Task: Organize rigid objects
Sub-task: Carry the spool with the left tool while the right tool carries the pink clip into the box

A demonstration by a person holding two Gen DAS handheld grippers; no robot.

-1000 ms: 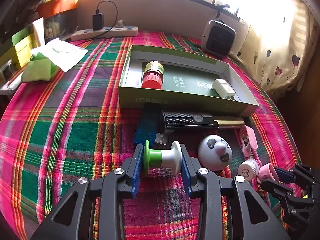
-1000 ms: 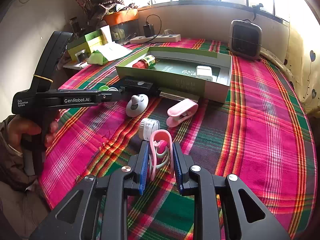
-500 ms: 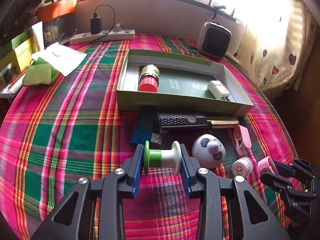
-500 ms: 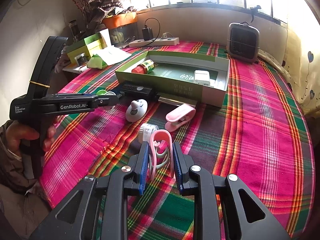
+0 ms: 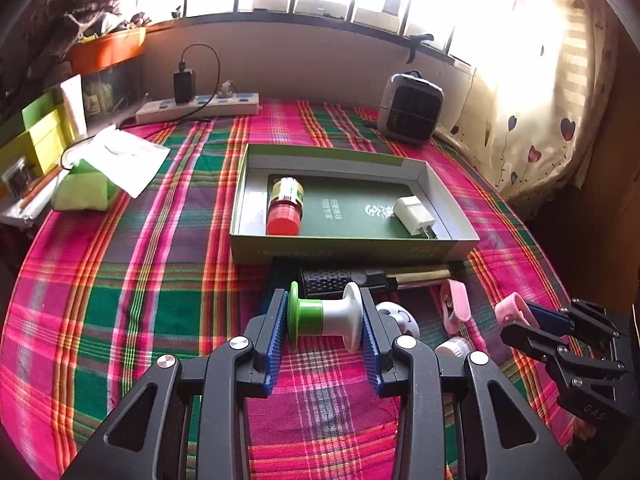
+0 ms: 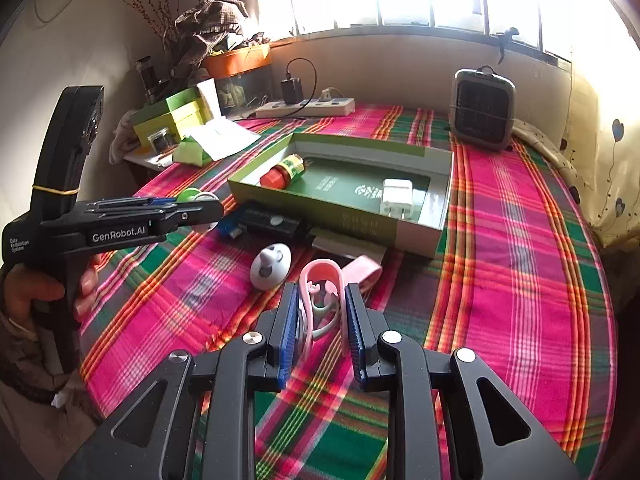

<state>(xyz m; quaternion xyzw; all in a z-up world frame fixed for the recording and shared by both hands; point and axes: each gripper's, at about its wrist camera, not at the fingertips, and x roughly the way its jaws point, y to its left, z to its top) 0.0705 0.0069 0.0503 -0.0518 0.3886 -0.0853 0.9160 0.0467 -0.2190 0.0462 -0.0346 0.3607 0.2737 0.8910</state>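
Green at one end and white at the other, the spool (image 5: 325,317) sits clamped between the pads of our left gripper (image 5: 325,320), its long axis running crosswise from finger to finger, green flange toward our left. We hold it clear above the plaid cloth (image 5: 152,280), just short of the near wall of the green tray (image 5: 352,254). Our right gripper (image 6: 318,312) is closed on a pink clip (image 6: 322,284), whose looped end points away from us toward the tray and whose legs run back along the fingers.

Inside the tray we already see a red-capped bottle (image 5: 284,206) lying on its side, cap toward us, and a white charger (image 5: 412,215) with its prongs pointing toward the near right corner. We judge the job partly done: two items are in, two are in hand, and several are left on the cloth. Those are a black remote (image 5: 340,278) lying along the tray's near wall, a white round toy (image 6: 271,266), a second pink clip (image 5: 454,304), and a small white cap (image 5: 452,347) partly hidden by our left finger. A blue object under the remote is too covered to name.

Farther out stand a small heater (image 5: 412,114), a power strip (image 5: 200,106) and a tissue pack (image 5: 86,188), which look like no part of the sorting.
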